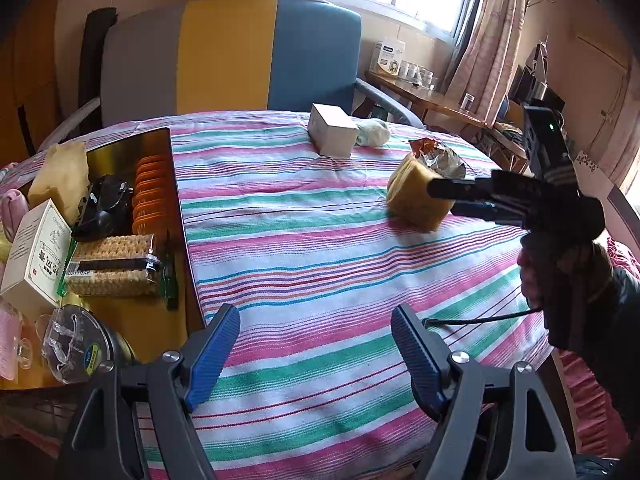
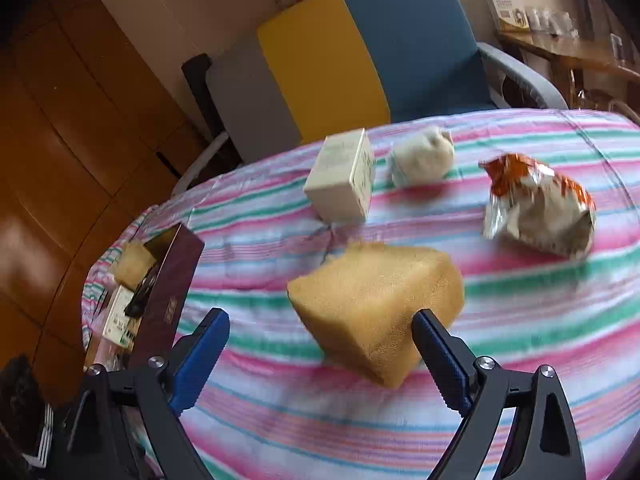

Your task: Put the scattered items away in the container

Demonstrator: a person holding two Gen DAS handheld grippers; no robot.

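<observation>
The sponge lies on the striped tabletop, tilted up on one edge, well apart from the box at the left that already holds crackers and other bits. The right tongs are spread wide; the sponge sits ahead of them, toward the right finger, whose tip overlaps its lower corner, though the pads do not press on it. From the left view a finger of those tongs crosses the sponge's near side — whether it touches I cannot tell. The left tongs are spread too, empty, over bare cloth.

The sponge should be very light and soft. It will squash under a pinch, so a grip across its broad middle looks safer than one on a corner, which would likely fold and slip free. It is neither fragile nor slippery; the porous faces should hold against the ribbed pads.

Still loose on the cloth: a white carton, a pale bundle and a crumpled snack bag.
</observation>
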